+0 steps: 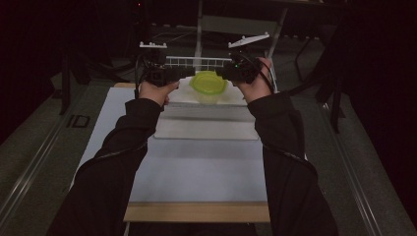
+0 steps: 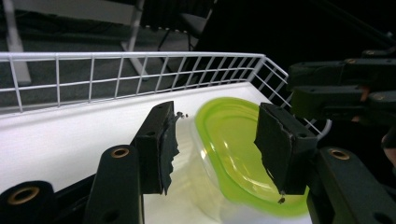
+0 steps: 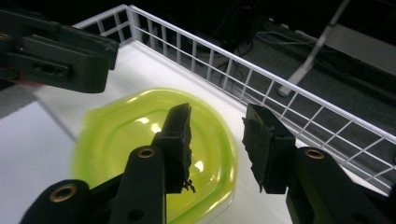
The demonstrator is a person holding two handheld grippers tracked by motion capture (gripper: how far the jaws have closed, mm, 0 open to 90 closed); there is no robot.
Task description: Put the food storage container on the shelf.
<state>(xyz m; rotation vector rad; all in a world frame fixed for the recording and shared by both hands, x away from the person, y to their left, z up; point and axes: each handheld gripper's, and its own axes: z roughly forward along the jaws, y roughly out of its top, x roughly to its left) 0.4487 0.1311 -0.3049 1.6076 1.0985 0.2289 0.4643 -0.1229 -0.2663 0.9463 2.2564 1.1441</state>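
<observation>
The table carries a white mat and a wire-railed white tray, where the green-lidded container sits.

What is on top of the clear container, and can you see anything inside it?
A green lid covers the clear container, which sits in the white wire tray. Its contents cannot be seen: the lid hides them.

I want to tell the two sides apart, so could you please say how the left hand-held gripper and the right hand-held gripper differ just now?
The left hand-held gripper sits at the green-lidded container's left, the right hand-held gripper at its right. The left's top plate lies level; the right's tilts. In its own view the left's jaws frame the lid's edge; the right's stand above the lid. Both are open, gripping nothing.
</observation>
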